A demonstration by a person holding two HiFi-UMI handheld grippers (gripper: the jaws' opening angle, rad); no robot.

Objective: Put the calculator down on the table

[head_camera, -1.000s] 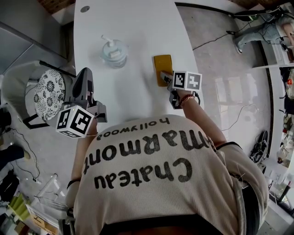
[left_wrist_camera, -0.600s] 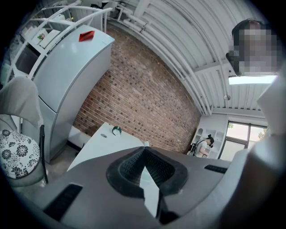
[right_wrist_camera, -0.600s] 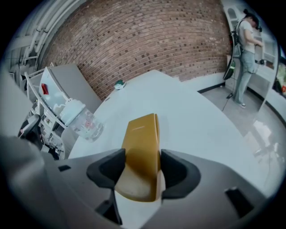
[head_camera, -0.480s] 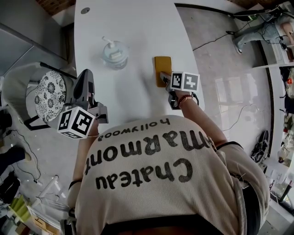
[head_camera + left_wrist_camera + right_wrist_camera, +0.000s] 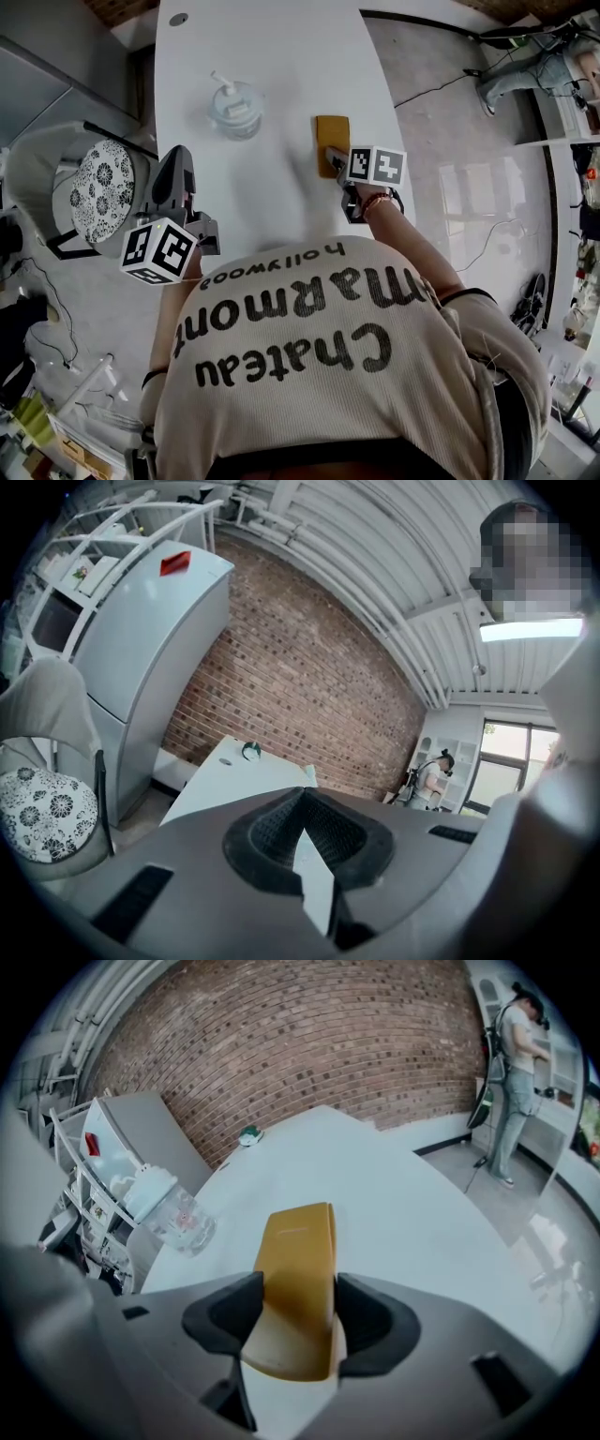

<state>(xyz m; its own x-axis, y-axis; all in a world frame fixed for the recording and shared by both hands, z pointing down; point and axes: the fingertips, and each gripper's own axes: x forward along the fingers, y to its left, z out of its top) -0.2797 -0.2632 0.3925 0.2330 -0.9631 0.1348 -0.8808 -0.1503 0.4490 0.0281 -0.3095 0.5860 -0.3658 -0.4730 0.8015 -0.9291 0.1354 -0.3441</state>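
I count one calculator (image 5: 332, 139), a flat mustard-yellow slab, one clear pump bottle (image 5: 233, 109) and two tongs. The right tongs (image 5: 335, 161) are clamped on the calculator's near end, one black pad pressed against each long side, as the right gripper view shows (image 5: 298, 1312). There the calculator (image 5: 292, 1279) points away along the white bench (image 5: 403, 1204), and I cannot tell whether its underside rests on the surface. It sits near the bench's right edge (image 5: 380, 84), well apart from the bottle, which stands upright to its left. The left tongs (image 5: 175, 178) hang off the bench's left edge, beside one chair (image 5: 101, 192) with a black-and-white patterned cushion. In their own view the left tongs (image 5: 302, 832) have their pads together at the tips with nothing between them. The bench is long, white and rounded at the near end, and one small round thing (image 5: 248, 1134) lies at its far end. The room has a red brick wall (image 5: 281, 696), one pale grey fridge (image 5: 141, 658) against it, a white ribbed ceiling and a glossy pale floor (image 5: 469, 187) with cables trailing on it. One person (image 5: 514, 1082) stands at shelves far off to the right. The bottle (image 5: 169, 1208) has a white pump top, and I cannot tell what is in it.
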